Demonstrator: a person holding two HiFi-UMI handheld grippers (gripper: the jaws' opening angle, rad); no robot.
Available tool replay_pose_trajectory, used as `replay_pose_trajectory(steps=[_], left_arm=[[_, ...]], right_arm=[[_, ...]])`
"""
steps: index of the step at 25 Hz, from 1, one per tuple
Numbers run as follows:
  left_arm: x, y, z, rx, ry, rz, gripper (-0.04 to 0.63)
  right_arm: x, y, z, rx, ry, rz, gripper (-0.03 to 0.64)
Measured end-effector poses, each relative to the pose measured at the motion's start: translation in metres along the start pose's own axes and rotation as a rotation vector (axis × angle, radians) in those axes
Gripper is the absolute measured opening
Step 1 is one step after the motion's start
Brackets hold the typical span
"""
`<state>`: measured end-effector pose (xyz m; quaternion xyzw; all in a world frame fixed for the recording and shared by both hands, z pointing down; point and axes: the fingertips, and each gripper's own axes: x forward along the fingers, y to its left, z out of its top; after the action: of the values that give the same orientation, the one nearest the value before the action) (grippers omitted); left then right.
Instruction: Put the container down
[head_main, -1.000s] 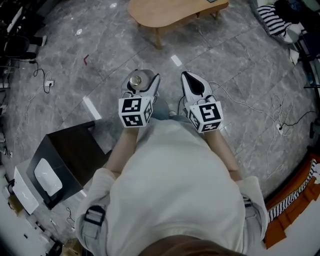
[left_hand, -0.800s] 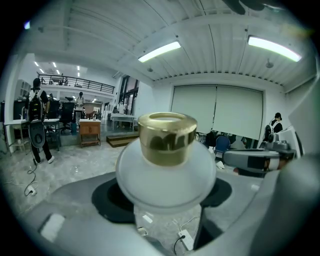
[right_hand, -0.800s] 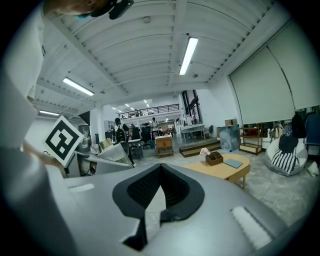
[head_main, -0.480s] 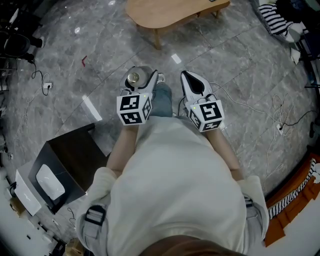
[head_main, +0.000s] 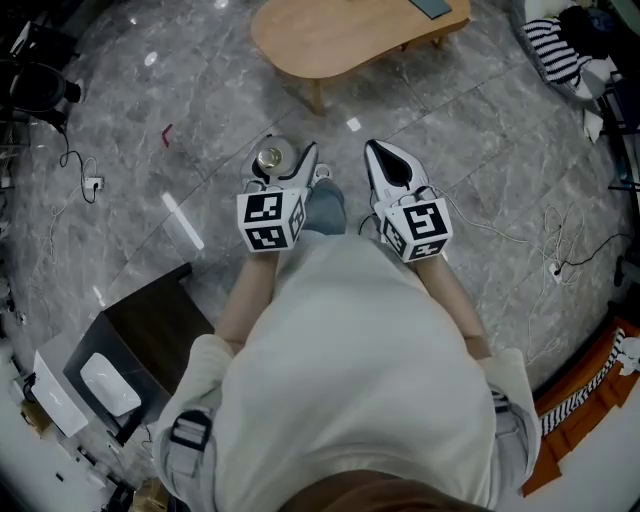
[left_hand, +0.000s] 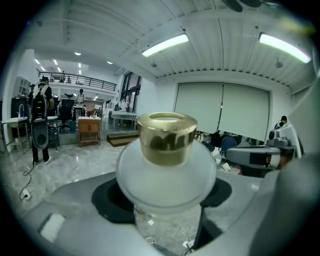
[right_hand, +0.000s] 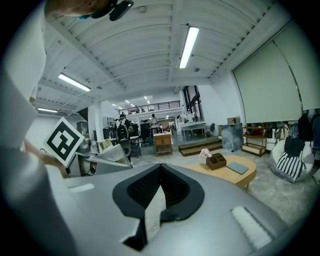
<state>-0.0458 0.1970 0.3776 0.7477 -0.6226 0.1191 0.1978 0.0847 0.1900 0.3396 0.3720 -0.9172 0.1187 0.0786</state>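
Note:
A frosted round container (left_hand: 166, 172) with a gold cap (left_hand: 166, 137) sits upright between the jaws of my left gripper (left_hand: 165, 205), which is shut on its body. In the head view the container (head_main: 271, 160) shows at the tip of the left gripper (head_main: 285, 168), held in front of the person's chest above the marble floor. My right gripper (head_main: 392, 168) is level with it on the right, jaws together and holding nothing. The right gripper view shows its black pads (right_hand: 175, 192) meeting at the tip.
A light wooden table (head_main: 350, 35) stands ahead; in the right gripper view this table (right_hand: 227, 172) carries a small organiser and a tablet. A dark box-like stand (head_main: 150, 330) is at the lower left. Cables (head_main: 560, 240) trail over the floor.
The wooden table has slid a little lower in the head view and the dark stand has dropped toward the bottom left. Both grippers keep the same hold and spacing.

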Motion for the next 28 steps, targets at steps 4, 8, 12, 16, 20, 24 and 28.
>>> replay_pose_trajectory(steps=[4, 8, 12, 16, 20, 24, 28], left_arm=[[0.033, 0.02, 0.021, 0.004, 0.011, -0.012, 0.347], [0.065, 0.042, 0.041, 0.001, 0.022, -0.013, 0.347], [0.097, 0.064, 0.055, -0.001, 0.03, -0.021, 0.347], [0.126, 0.087, 0.067, -0.003, 0.041, -0.033, 0.347], [0.15, 0.102, 0.077, -0.003, 0.05, -0.046, 0.347], [0.172, 0.116, 0.08, -0.009, 0.062, -0.062, 0.347], [0.2, 0.124, 0.081, -0.016, 0.081, -0.061, 0.347]], right_arm=[[0.04, -0.018, 0.022, -0.006, -0.002, 0.002, -0.002], [0.077, -0.031, 0.04, -0.01, 0.001, 0.006, -0.002], [0.114, -0.044, 0.05, -0.018, 0.008, 0.006, -0.002], [0.151, -0.053, 0.057, -0.023, 0.018, 0.007, -0.002], [0.178, -0.063, 0.062, -0.02, 0.025, -0.003, -0.002], [0.197, -0.073, 0.06, -0.022, 0.037, -0.033, -0.002], [0.205, -0.088, 0.056, -0.031, 0.067, -0.056, -0.002]])
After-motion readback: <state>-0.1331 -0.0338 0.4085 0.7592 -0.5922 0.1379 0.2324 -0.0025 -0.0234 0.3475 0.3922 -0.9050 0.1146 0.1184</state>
